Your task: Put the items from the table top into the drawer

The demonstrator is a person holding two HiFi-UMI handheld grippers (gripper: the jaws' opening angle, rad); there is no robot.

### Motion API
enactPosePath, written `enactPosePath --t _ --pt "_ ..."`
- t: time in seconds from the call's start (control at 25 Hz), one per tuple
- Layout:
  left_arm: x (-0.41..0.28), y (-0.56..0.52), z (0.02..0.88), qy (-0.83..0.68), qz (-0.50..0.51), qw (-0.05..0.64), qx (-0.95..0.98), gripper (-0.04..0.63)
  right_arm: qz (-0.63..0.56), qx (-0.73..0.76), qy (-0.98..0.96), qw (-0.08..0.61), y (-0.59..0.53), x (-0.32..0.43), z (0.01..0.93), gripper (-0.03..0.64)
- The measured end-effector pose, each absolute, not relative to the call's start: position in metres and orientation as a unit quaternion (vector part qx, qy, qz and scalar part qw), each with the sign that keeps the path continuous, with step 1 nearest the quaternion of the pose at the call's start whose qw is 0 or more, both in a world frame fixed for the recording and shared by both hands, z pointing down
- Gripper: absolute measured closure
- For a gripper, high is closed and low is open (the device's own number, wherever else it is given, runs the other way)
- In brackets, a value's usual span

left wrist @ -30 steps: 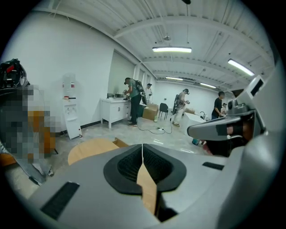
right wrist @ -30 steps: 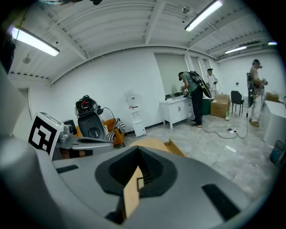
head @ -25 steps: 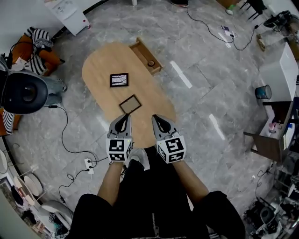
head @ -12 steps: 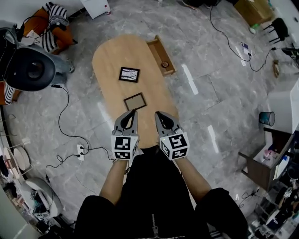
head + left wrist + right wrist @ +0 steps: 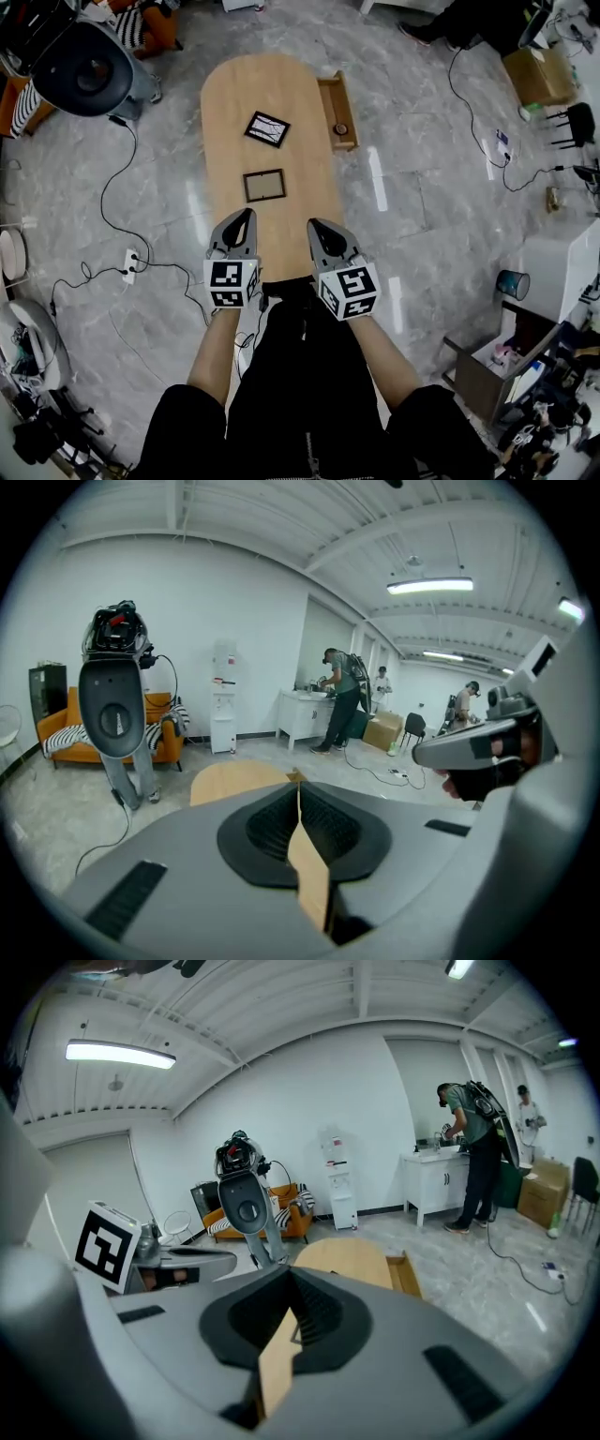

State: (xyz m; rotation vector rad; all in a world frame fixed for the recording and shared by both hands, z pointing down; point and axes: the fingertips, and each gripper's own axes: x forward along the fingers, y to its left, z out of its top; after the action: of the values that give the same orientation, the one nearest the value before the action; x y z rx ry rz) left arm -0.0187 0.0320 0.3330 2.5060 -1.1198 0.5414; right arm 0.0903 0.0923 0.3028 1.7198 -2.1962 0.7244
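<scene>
The left gripper [image 5: 240, 217] and right gripper [image 5: 321, 227] hover at the desk's [image 5: 281, 84] lower end, jaws together and empty. A dark frame [image 5: 267, 129] and a brown frame [image 5: 264, 186] lie above.

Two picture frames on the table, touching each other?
Apart. The head view shows a strip of bare table between the tilted black frame and the brown frame.

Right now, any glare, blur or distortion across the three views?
Head view: sharp, wide-angle bend, light streaks glaring on the floor beside the table. Left gripper view: round fisheye, black corners, bright ceiling lamp. Right gripper view: same, no blur.
</scene>
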Motion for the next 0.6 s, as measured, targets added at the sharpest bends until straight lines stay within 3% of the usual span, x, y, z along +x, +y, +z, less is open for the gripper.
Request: enactPosePath --t 0.28,0.6 --pt "-0.017 0.063 0.325 -0.430 0.163 0.183 0.869 0.577 0.250 0.567 -0.772 0.140 0.118 0.098 0.295 0.609" --pt "0.011 0.047 0.341 -0.482 0.156 0.206 0.837 0.577 0.230 0.525 -0.801 0.174 0.073 0.134 0.309 0.609"
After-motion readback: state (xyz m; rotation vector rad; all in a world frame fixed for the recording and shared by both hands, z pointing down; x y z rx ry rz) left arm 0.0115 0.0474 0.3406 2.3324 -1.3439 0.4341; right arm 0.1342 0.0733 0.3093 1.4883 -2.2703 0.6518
